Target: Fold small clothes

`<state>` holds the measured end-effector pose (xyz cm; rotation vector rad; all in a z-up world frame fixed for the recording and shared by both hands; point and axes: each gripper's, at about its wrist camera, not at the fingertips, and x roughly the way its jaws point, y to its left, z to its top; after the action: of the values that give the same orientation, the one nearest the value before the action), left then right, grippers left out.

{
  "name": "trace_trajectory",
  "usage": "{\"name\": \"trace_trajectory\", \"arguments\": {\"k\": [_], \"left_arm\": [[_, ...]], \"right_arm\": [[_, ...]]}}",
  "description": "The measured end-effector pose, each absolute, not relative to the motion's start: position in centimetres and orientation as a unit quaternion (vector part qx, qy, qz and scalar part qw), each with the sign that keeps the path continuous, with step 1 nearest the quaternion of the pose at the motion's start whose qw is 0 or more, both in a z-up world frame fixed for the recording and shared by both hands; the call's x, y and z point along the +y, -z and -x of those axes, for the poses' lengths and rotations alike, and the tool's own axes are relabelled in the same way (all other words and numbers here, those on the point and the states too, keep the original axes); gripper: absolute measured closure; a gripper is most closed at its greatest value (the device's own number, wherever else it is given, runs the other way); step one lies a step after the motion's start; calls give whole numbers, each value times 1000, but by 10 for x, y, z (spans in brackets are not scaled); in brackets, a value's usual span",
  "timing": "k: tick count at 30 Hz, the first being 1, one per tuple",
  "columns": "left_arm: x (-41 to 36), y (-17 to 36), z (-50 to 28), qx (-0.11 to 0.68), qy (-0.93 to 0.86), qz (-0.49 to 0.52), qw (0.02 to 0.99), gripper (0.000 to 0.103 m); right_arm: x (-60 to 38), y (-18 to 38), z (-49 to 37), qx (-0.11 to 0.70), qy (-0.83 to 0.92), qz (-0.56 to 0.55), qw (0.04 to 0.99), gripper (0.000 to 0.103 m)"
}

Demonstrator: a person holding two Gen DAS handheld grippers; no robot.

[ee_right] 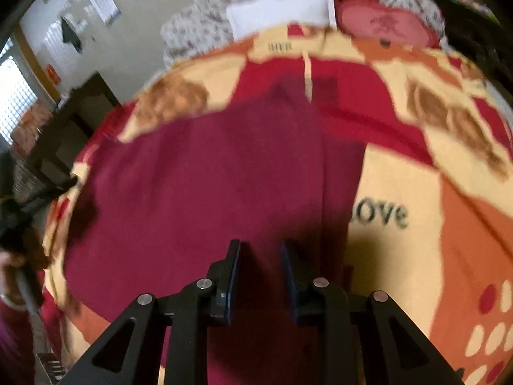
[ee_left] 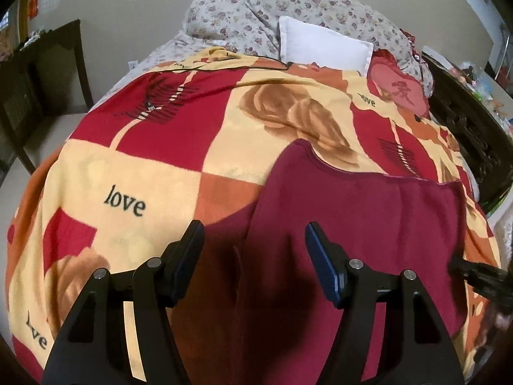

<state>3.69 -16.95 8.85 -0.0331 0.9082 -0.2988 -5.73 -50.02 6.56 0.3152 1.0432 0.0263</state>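
- Your left gripper (ee_left: 255,234) hangs over the near edge of the bed, jaws spread wide with nothing between them; the maroon garment (ee_left: 352,218) lies directly below and ahead of it.
- Your right gripper (ee_right: 260,250) has its jaws drawn close together but with a clear gap, and no cloth is pinched there; count it as released, hovering just above the garment (ee_right: 198,186).
- The garment lies flat on the patterned blanket (ee_left: 134,173), toward the bed's near edge and right of its middle as the left wrist view shows it. Its long axis seems to run from the near edge away toward the pillows (ee_left: 323,45).
- A lengthwise crease or folded layer runs down the cloth in both views; the right view is blurred, so its exact edge is hard to place.
- Both grippers sit over the garment's near end, left over its left part, right near its right border; neither is clearly the nearer.
- The garment looks like soft, matte fleece or knit, thick and limp. The blanket is plush, printed in red, cream and orange blocks with roses and the word "love".
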Motion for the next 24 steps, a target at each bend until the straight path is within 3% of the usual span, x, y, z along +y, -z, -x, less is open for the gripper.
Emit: {"name": "trace_trajectory", "arguments": {"k": [8, 24], "left_arm": [[-155, -90, -13, 437, 138, 10, 889, 38], [-128, -63, 13, 477, 155, 59, 863, 38]], "right_arm": [[-463, -122, 50, 447, -54, -142, 881, 75], [-333, -107, -30, 462, -155, -100, 867, 67]]}}
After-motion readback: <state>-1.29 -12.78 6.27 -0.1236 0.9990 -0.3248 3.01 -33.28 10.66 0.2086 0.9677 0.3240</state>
